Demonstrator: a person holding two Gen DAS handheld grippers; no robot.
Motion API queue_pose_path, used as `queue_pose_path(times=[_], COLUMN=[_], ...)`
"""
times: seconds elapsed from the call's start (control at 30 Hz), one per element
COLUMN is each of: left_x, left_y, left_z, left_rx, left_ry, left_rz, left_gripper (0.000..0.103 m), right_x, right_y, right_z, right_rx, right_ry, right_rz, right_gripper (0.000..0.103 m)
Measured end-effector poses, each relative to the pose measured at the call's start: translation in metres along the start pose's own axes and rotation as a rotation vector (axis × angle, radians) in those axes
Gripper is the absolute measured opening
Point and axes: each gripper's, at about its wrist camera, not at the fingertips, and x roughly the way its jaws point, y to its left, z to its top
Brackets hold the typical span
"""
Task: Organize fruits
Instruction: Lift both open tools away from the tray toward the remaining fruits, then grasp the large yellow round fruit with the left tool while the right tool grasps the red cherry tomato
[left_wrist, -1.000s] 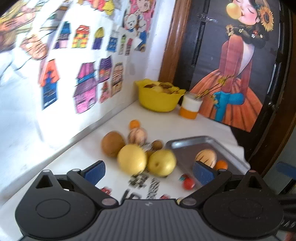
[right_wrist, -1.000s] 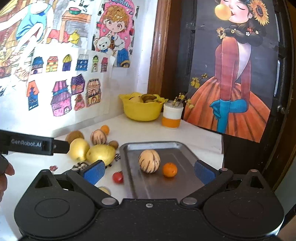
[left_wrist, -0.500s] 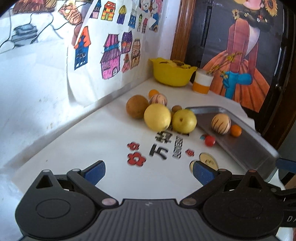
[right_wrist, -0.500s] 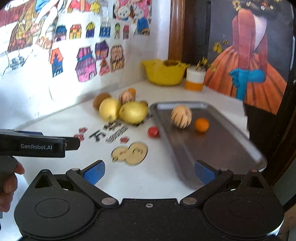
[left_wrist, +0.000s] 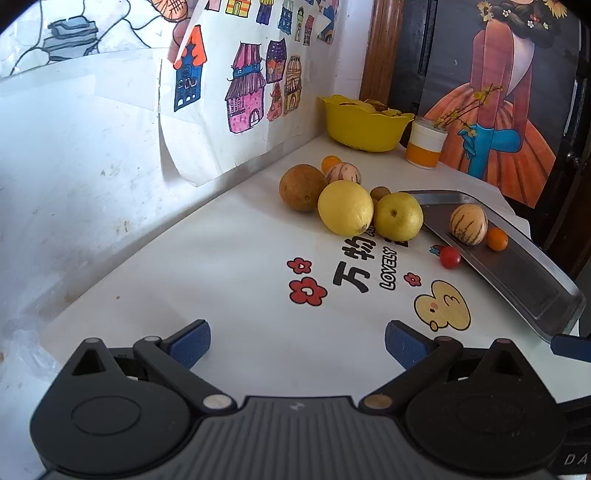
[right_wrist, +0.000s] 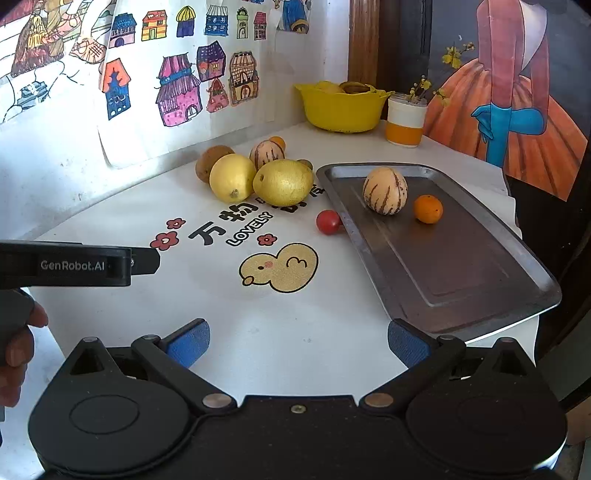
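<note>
Both of your tongs hang released over the near part of the white desk (right_wrist: 110, 206), with nothing between their blue pads. Your left tongs (left_wrist: 297, 345) face the printed cloth with its duck and red flowers; your right tongs (right_wrist: 298, 345) sit just short of the near end of the metal tray (right_wrist: 461, 273). From the right wrist view, the body of your left tool juts in from the left edge, your hand (right_wrist: 14, 350) wrapped round its grip.

On the tray you have a striped melon-like fruit (right_wrist: 385, 190) and a small orange (right_wrist: 427, 209), close together at the far end; the rest of the tray is bare metal. A cherry tomato (right_wrist: 328, 222) lies on the desk just beside the tray's left rim. Beyond it, a cluster sits near the wall: two large yellow citrus (right_wrist: 232, 178) (right_wrist: 283, 182) side by side, the nearer-to-tray one touching or almost touching the tray's corner, a brown round fruit (right_wrist: 208, 160) behind them, a second striped fruit (right_wrist: 266, 152), a second small orange (left_wrist: 330, 162) and a small brownish fruit (left_wrist: 379, 192), possibly a kiwi, tucked between the citrus. A yellow bowl (right_wrist: 341, 110) and a white-and-orange cup (right_wrist: 404, 120) stand in the far corner.
</note>
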Motion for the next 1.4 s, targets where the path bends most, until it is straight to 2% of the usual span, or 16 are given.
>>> queue_pose_path(times=[0.27,0.5,0.67,0.73,0.87,0.93,1.1,1.3,1.4], left_x=[0.020,0.045,0.063,0.070,0.081,0.087,0.101,0.116,0.121], left_y=[-0.008,-0.016,-0.019,-0.019,-0.019,-0.018,-0.012,-0.008,-0.010], left_z=[0.016,0.038,0.057,0.063,0.073,0.078,0.087,0.093,0.095], left_rx=[0.022,0.032,0.025,0.015,-0.022,-0.049,-0.151,-0.249,-0.264], left_ry=[0.011,0.004,-0.010,-0.019,-0.028,-0.028,-0.020,0.015,0.020], left_rz=[-0.002,-0.018,-0.022,-0.024,-0.042,-0.048,-0.073,-0.122,-0.127], left_gripper=[0.103,0.103,0.102,0.102,0.101,0.097,0.085,0.078,0.077], right_x=[0.018,0.039,0.051,0.057,0.069,0.074,0.087,0.097,0.100], right_y=[-0.007,-0.014,-0.014,-0.015,-0.011,-0.008,0.001,0.008,0.011], right_z=[0.015,0.038,0.052,0.057,0.062,0.062,0.060,0.058,0.056], right_rx=[-0.040,-0.051,-0.130,-0.165,-0.236,-0.272,-0.362,-0.433,-0.464], right_ry=[-0.029,-0.040,-0.064,-0.068,-0.068,-0.063,-0.066,-0.074,-0.082], right_rz=[0.034,0.056,0.018,0.001,-0.026,-0.037,-0.088,-0.117,-0.131], right_gripper=[0.102,0.089,0.081,0.074,0.062,0.051,0.044,0.036,0.032])
